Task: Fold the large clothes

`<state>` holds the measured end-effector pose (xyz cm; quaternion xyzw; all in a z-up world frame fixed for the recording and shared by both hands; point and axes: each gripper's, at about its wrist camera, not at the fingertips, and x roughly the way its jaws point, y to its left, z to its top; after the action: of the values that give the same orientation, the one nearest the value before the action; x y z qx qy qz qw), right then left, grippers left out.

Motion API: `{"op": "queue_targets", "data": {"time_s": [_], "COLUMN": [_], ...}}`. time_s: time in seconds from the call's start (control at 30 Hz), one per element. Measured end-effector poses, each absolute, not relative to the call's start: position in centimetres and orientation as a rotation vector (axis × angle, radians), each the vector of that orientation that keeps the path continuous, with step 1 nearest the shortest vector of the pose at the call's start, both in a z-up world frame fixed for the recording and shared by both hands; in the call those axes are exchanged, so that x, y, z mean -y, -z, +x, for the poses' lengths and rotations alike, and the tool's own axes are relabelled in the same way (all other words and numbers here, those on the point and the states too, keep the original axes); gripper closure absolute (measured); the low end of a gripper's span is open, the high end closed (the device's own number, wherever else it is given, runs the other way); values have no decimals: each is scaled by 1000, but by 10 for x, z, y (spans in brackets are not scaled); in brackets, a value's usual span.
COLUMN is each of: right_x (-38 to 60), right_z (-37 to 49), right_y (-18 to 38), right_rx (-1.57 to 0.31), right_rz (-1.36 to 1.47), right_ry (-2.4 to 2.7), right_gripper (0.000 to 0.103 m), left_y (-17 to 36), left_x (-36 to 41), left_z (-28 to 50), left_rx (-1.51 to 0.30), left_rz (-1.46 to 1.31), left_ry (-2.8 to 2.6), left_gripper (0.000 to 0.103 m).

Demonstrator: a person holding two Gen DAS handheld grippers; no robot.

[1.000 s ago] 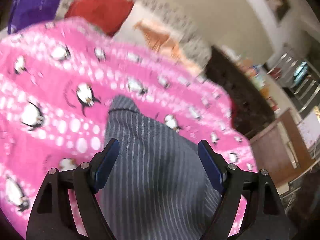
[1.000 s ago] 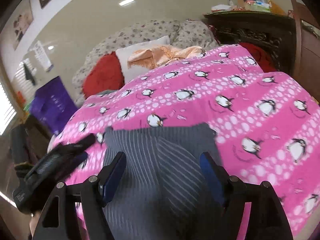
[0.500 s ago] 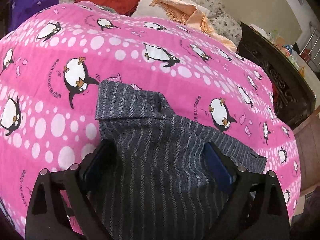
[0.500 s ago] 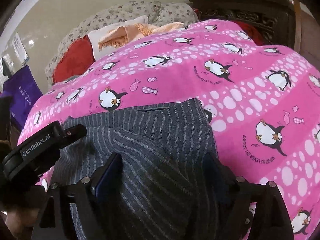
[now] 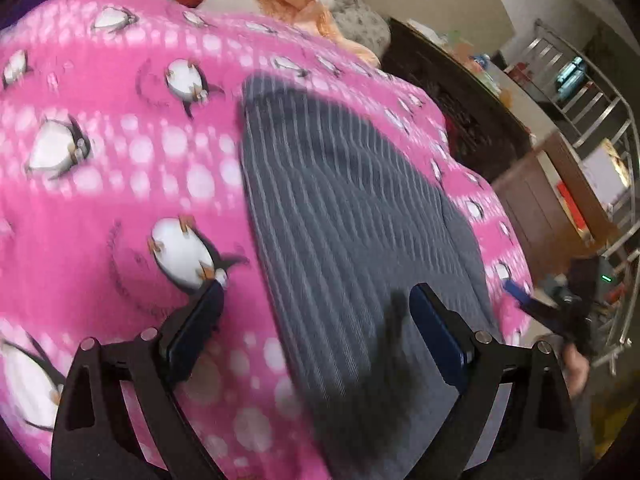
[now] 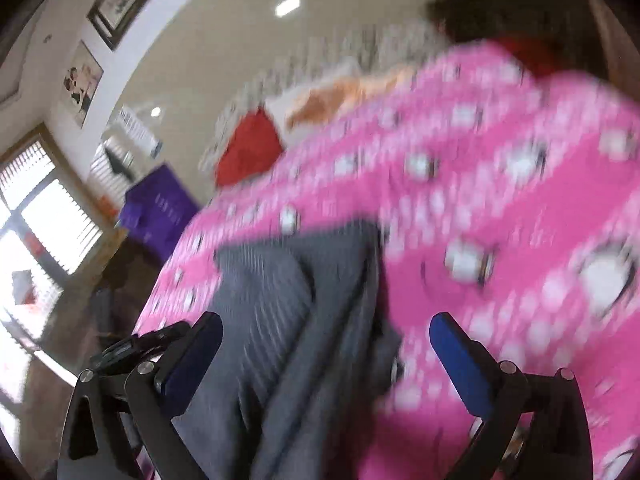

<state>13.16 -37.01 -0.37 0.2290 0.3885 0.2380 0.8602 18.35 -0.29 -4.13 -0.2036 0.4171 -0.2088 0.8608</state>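
Released since half a second ago, when both pairs of tongs were buried in its folds, the grey striped garment (image 5: 352,216) now lies flat on the bed's pink penguin blanket (image 5: 120,168), one layer doubled over another. Left tongs (image 5: 316,332) stand wide apart above its near edge, nothing pinched between them. Right tongs (image 6: 326,354) are opening over the garment's other side, cloth below but not gripped. Letting go likely lets the fresh fold settle before the next one. Beyond lie a red cushion (image 6: 248,148), a purple bag (image 6: 160,208) and a dark cabinet (image 5: 460,92).
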Motion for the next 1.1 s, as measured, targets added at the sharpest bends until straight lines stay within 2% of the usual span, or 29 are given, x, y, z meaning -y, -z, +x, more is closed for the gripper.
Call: {"op": "queue_targets", "data": {"time_s": [0.13,0.2,0.3,0.37,0.43,0.47,0.5,0.53,0.57,0.63,0.7,0.77,0.8,0.83,0.9,1.0,1.1], "right_x": [366,358,338,328,325,326,325,324,323,315,310,312,316,321,329,324,318], "right_z": [140,139,142,151,159,167,172,176,179,179,177,175,171,166,159,162,162], "right_y": [51,50,51,53,52,51,53,54,56,54,53,48,43,38,35,47,48], "right_rx": [-917,-878,-925,-942,-931,-918,-914,-915,-925,-918,-914,-896,-875,-847,-844,-949,-943], "right_rz": [633,606,570,503,488,490,489,486,472,395,361,344,328,317,311,355,386], "right_ry": [-607,-680,-817,-787,-755,-716,-685,-664,-651,-636,-617,-592,-550,-500,-448,-575,-677], "right_gripper": [0,0,1,3,10,13,22,29,32,41,43,43,39,28,15,13,15], "left_y": [41,44,44,44,43,43,43,44,46,49,51,51,52,52,53,54,54], "left_x": [18,31,38,36,33,33,32,30,28,20,17,19,18,17,15,16,17], "left_z": [173,171,172,176,184,186,186,186,184,180,177,176,174,173,174,174,175], "left_rx": [-874,-906,-899,-893,-892,-890,-889,-893,-894,-886,-882,-876,-874,-874,-876,-875,-872], "left_rz": [-407,-402,-367,-402,-444,-453,-446,-429,-421,-449,-464,-446,-441,-446,-463,-462,-465], "left_ry": [539,633,619,616,590,572,546,515,490,473,467,461,464,469,473,479,491], "left_gripper": [9,9,9,9,10,16,22,38,49,61,62,61,61,60,59,55,49]}}
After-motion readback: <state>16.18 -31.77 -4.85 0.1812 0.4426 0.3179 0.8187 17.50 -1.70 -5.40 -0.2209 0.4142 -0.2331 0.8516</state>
